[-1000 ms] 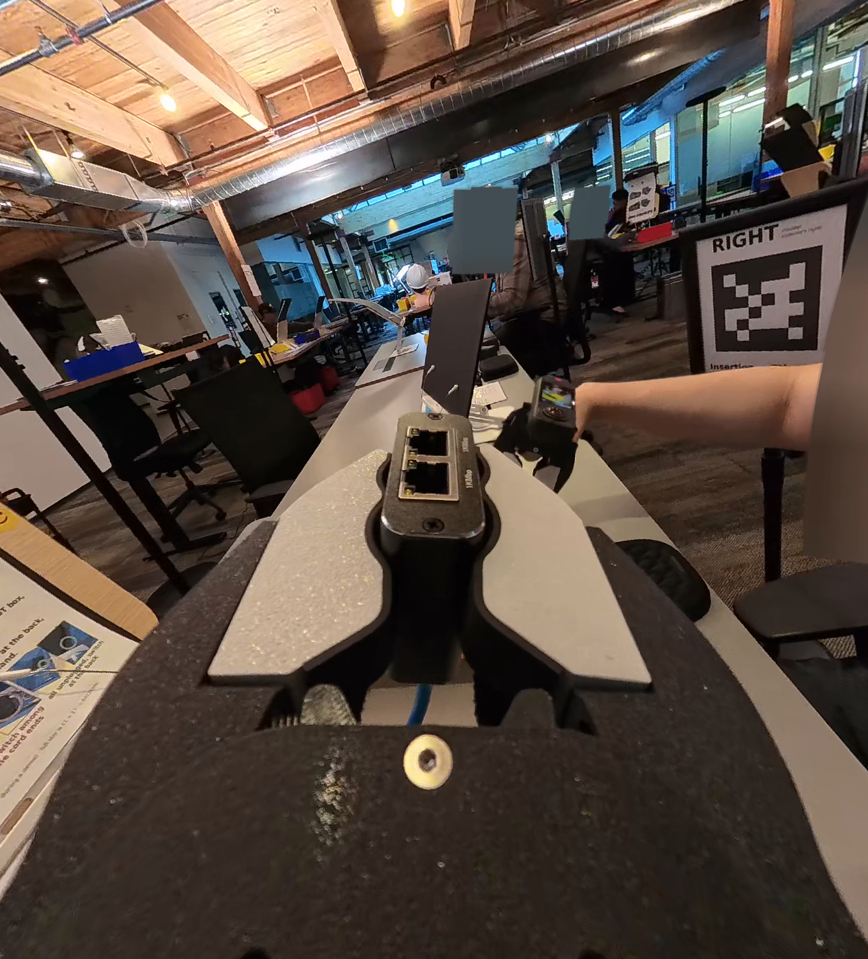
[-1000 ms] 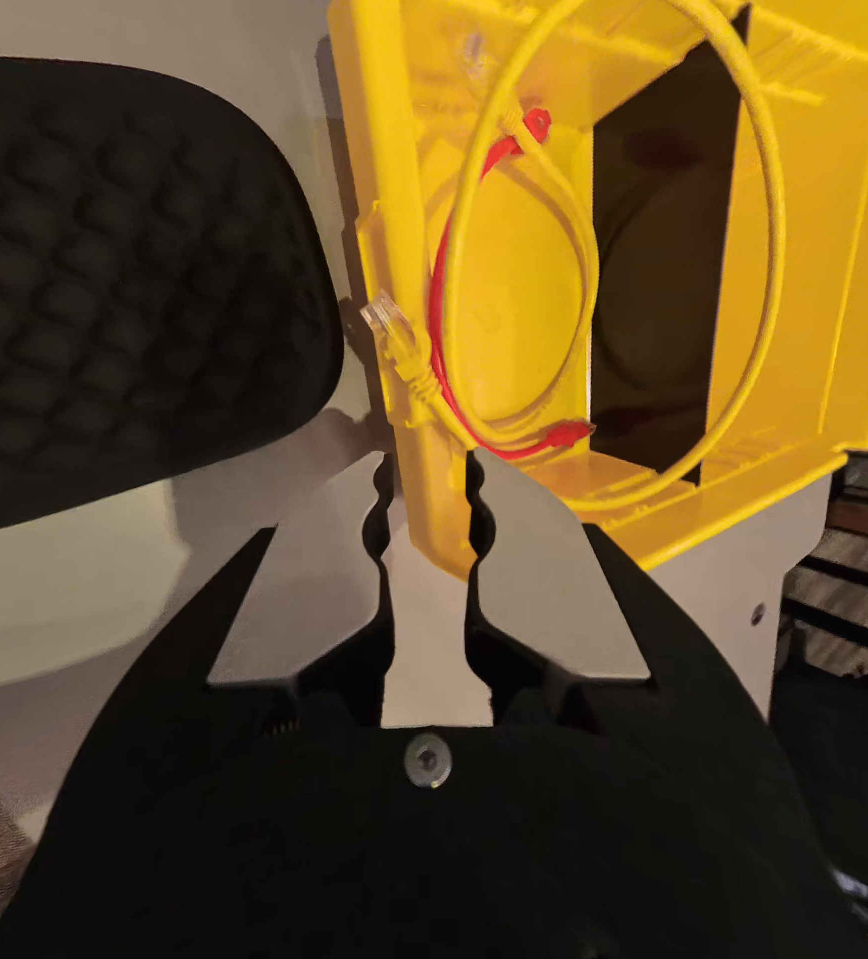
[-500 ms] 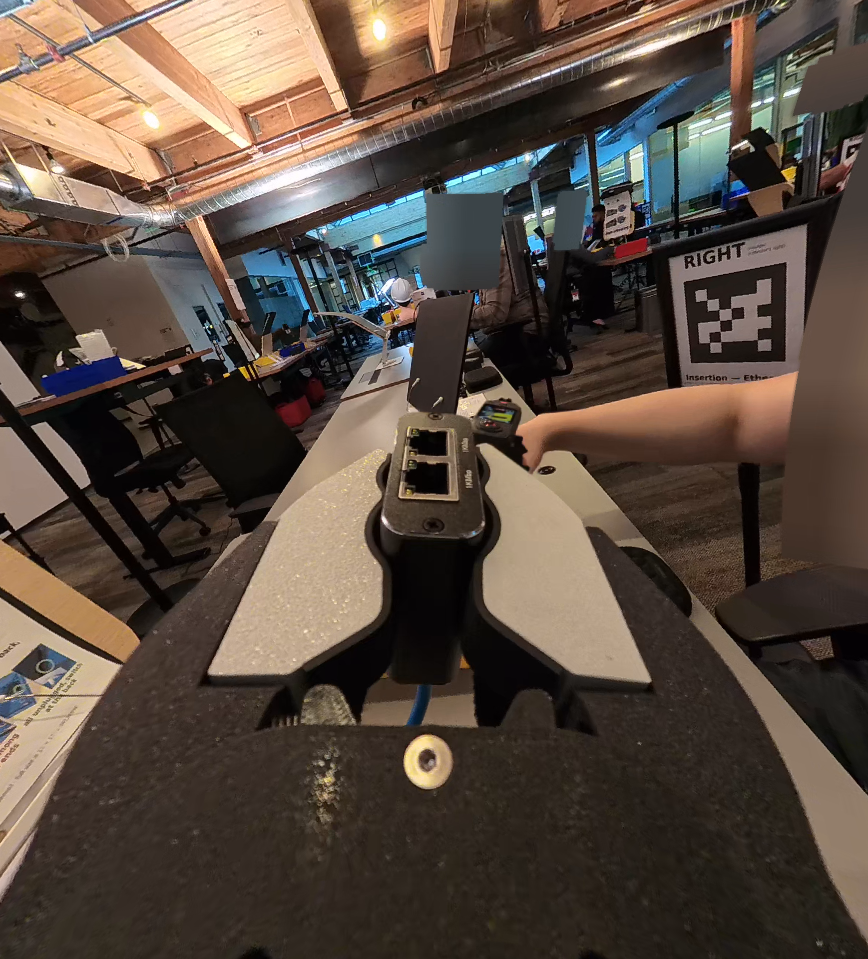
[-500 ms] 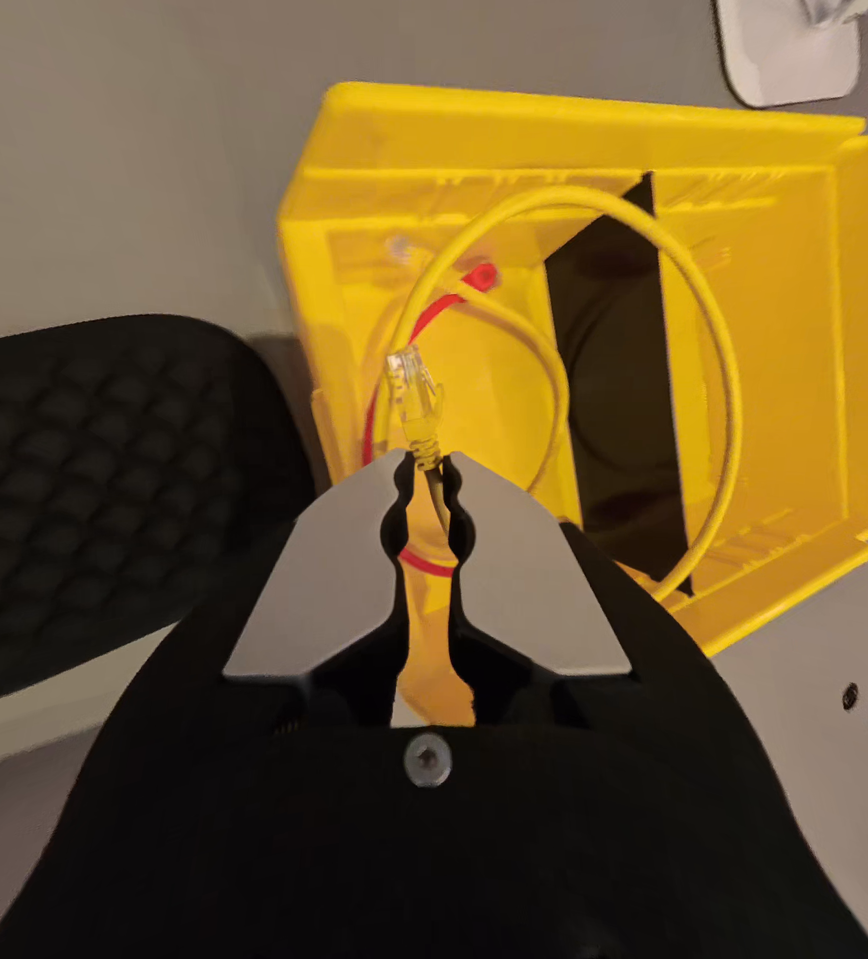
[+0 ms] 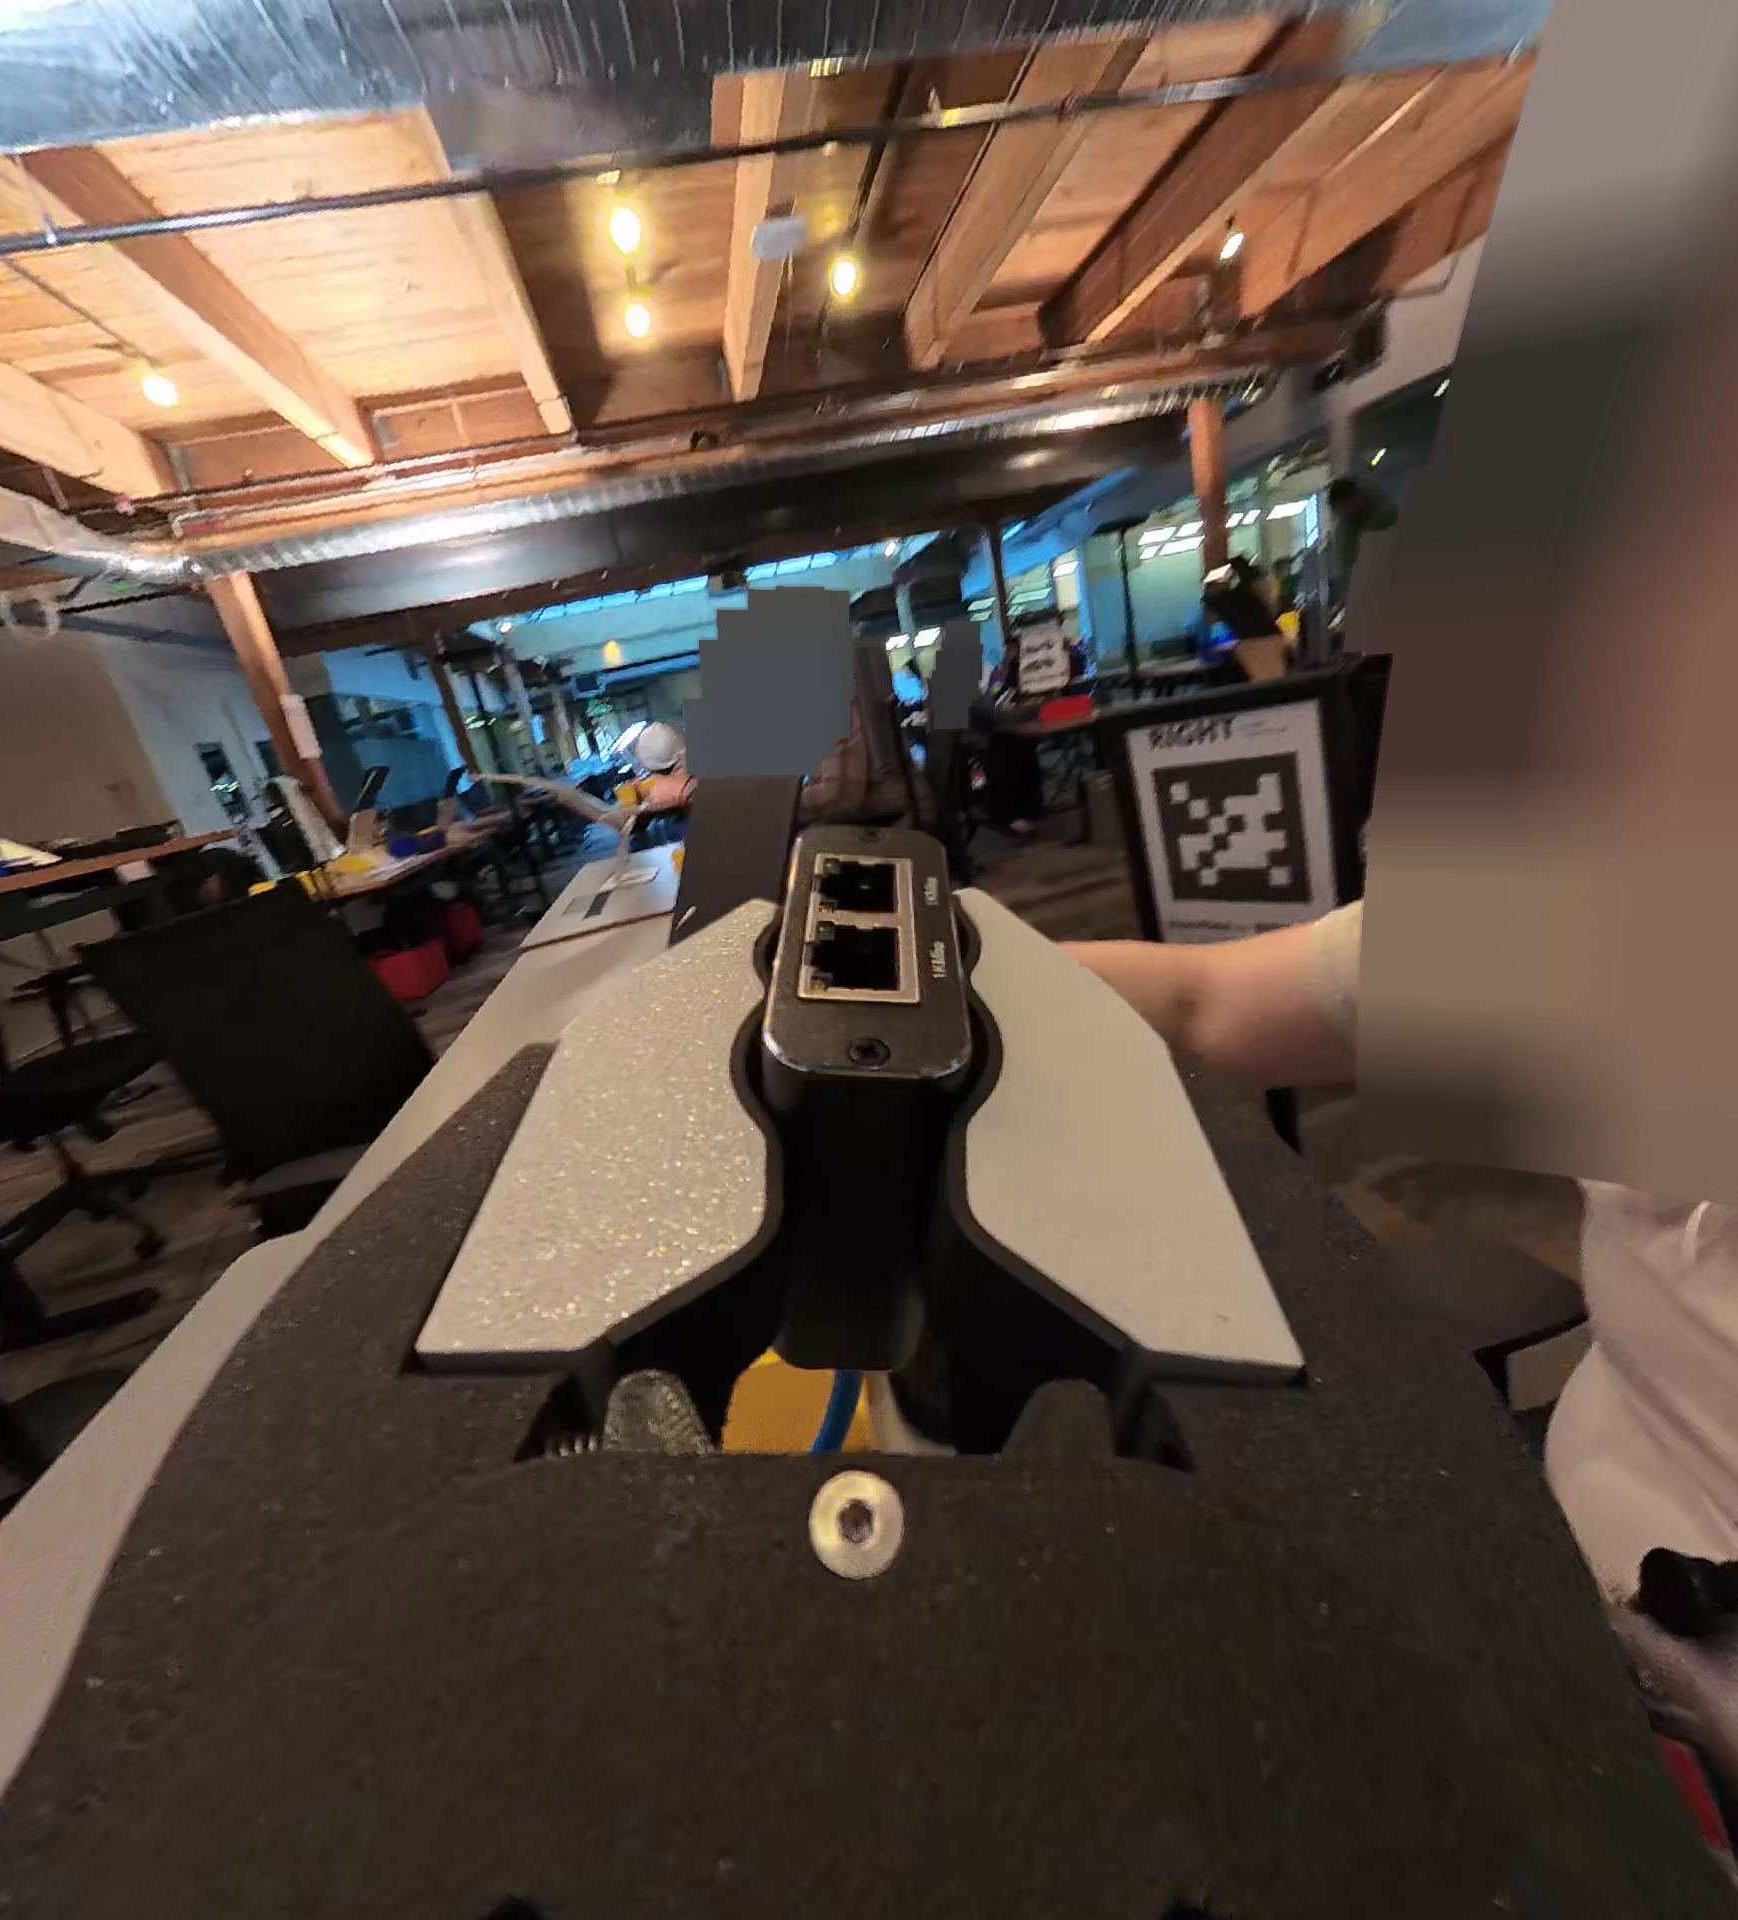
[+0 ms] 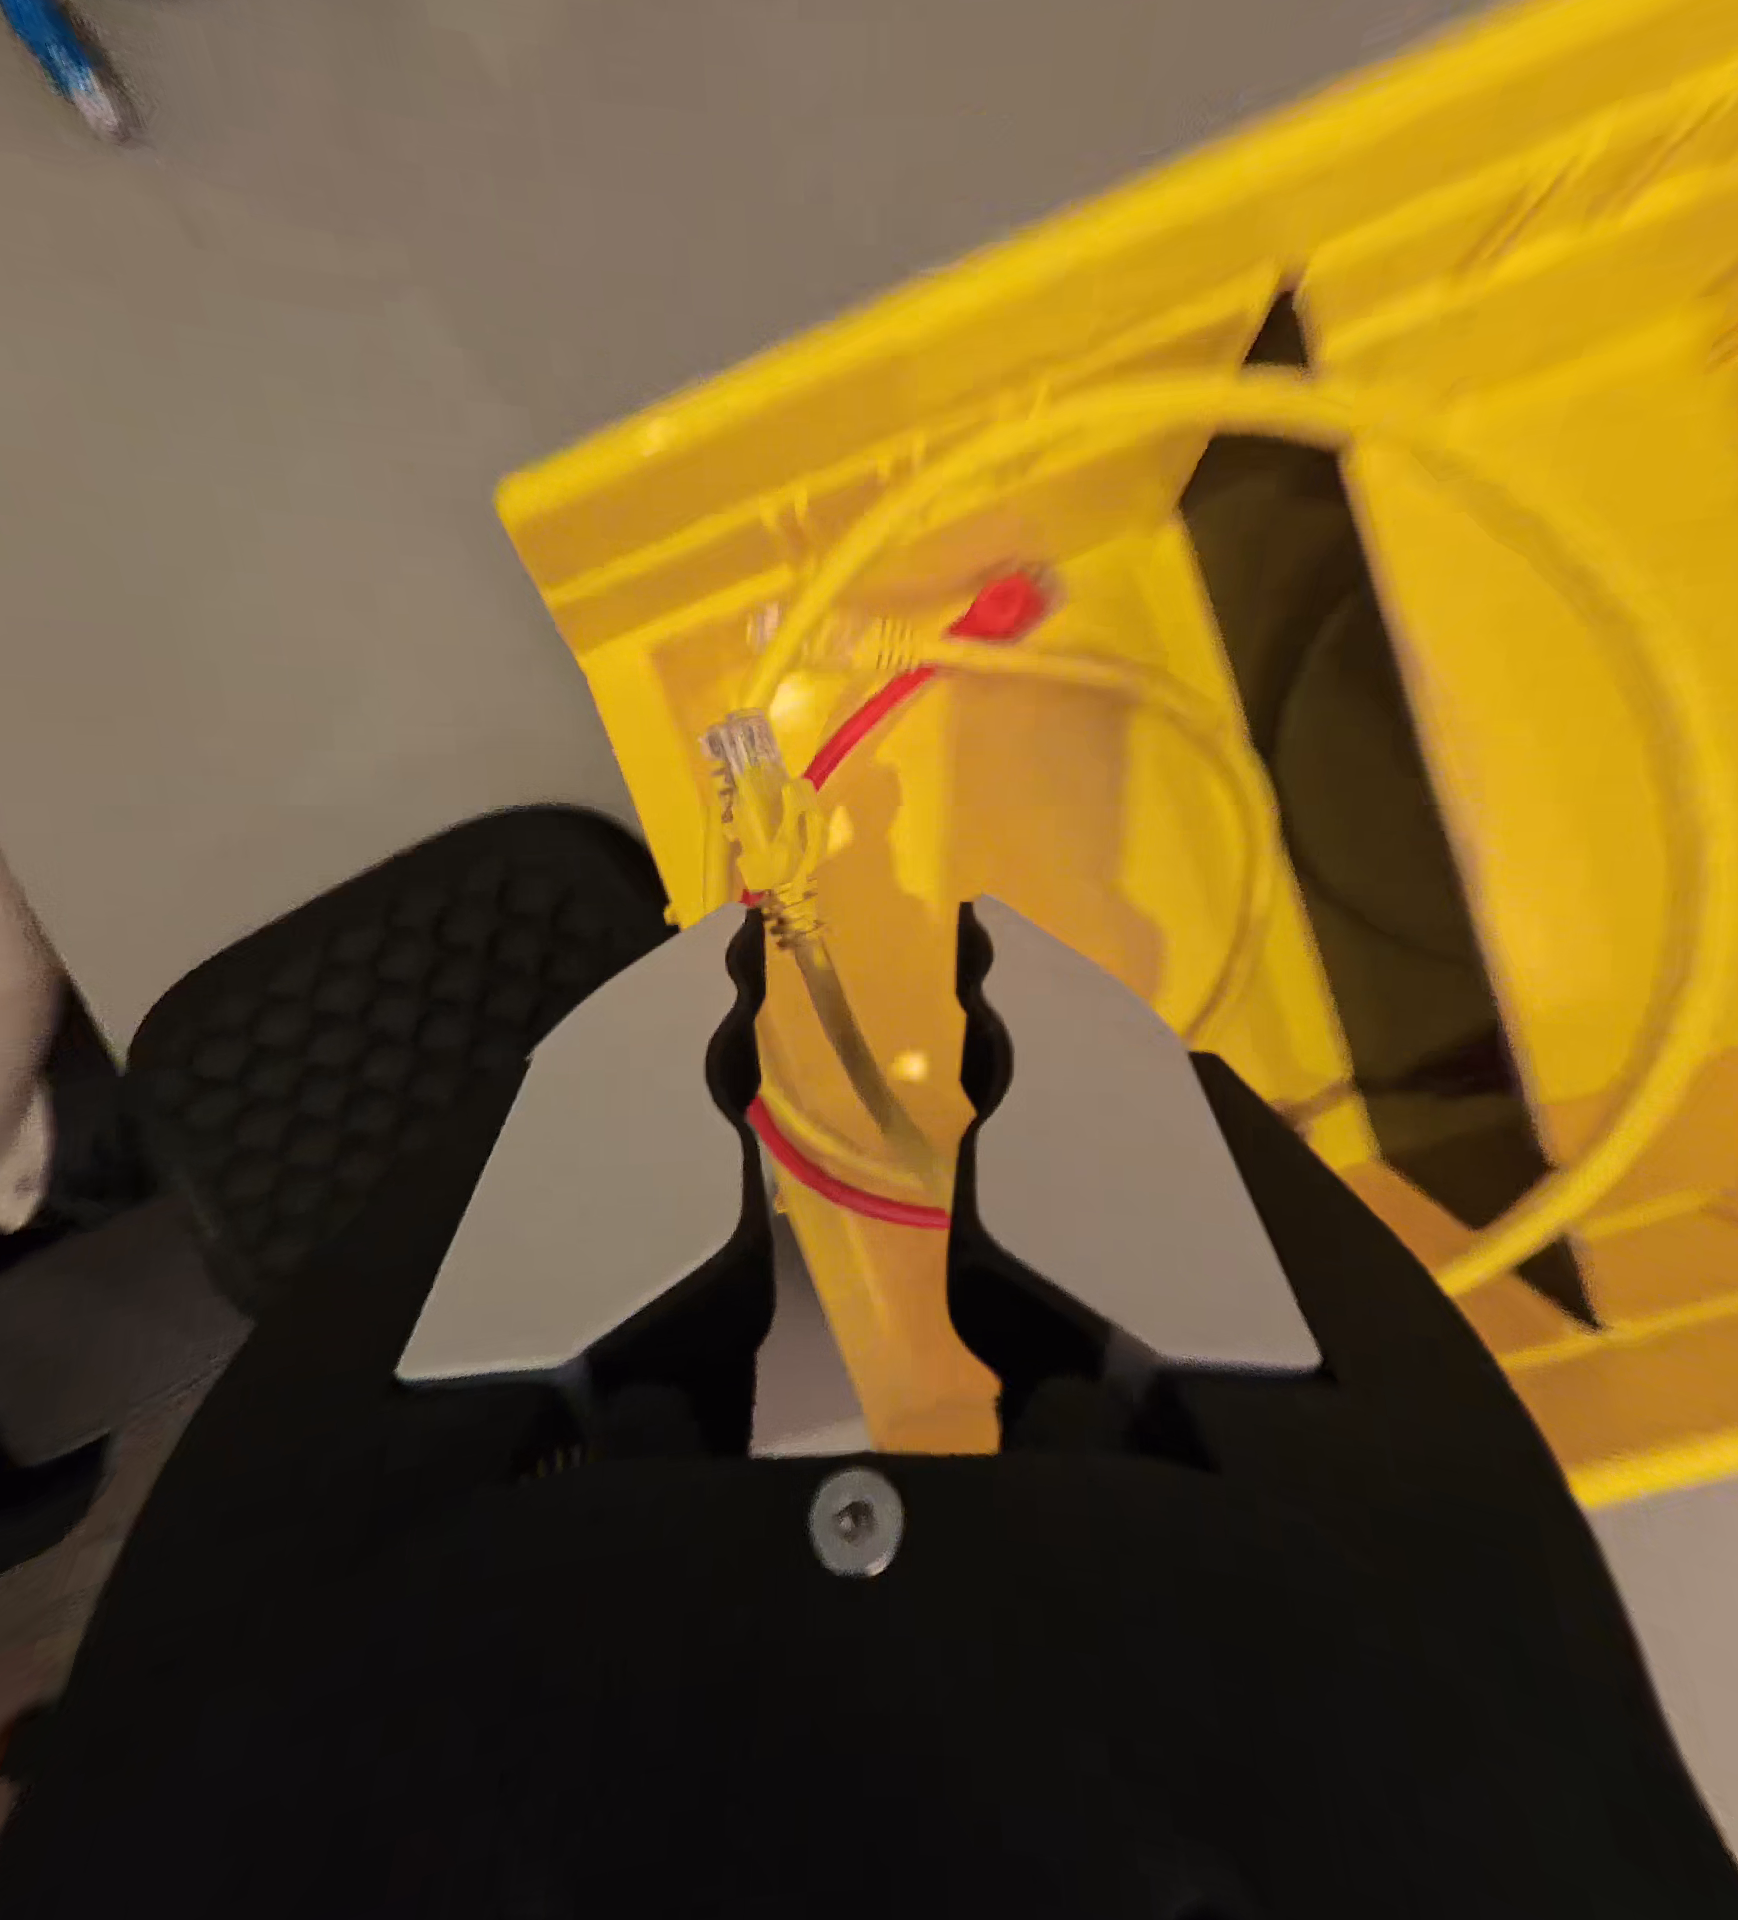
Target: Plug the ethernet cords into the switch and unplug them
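Left tongs (image 5: pixel 867 935) around switch (image 5: pixel 860 997)

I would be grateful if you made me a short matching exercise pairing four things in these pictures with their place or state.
Things:
1. switch
2. yellow cord
3. red cord
4. right hand-held gripper

Place or state:
A. open
B. clamped in the left hand-held gripper
C. lying in the yellow bin
D. plug end sticking up by the left finger

Pairs: 1-B, 2-D, 3-C, 4-A
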A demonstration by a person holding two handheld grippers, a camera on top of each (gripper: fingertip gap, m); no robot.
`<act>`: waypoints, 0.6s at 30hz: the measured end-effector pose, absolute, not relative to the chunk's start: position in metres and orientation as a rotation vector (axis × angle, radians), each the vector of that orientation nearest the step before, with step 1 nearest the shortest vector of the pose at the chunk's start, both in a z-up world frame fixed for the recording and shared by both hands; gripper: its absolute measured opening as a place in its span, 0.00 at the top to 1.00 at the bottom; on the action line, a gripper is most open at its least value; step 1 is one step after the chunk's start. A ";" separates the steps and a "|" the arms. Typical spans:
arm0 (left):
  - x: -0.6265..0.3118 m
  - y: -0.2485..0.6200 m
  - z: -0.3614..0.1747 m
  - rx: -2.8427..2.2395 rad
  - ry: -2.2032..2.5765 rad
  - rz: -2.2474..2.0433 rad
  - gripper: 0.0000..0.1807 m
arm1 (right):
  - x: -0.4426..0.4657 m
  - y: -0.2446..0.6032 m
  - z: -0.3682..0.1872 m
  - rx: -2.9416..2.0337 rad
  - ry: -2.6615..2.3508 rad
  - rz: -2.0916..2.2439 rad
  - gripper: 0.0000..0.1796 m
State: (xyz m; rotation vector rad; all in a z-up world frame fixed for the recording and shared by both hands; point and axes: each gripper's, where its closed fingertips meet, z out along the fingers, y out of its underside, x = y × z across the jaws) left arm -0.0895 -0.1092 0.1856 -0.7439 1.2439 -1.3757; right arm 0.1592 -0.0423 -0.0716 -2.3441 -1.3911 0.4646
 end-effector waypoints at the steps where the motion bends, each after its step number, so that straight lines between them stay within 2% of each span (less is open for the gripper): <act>1: -0.093 -0.110 0.189 -0.726 1.230 -1.420 0.85 | 0.155 -0.037 -0.057 -2.276 -1.375 0.445 0.76; 6: -0.094 -0.107 0.188 -0.719 1.222 -1.448 0.85 | 0.111 -0.023 0.022 -1.923 -1.306 0.264 0.68; 10: -0.089 -0.105 0.184 -0.742 1.231 -1.445 0.85 | 0.107 -0.027 0.013 -1.993 -1.408 -0.005 0.69; 14: -0.087 -0.105 0.185 -0.737 1.227 -1.461 0.85 | 0.042 -0.040 0.025 -1.776 -1.454 0.186 0.69; 18: -0.082 -0.102 0.183 -0.750 1.216 -1.463 0.85 | -0.048 -0.068 0.087 -1.338 -1.389 0.424 0.69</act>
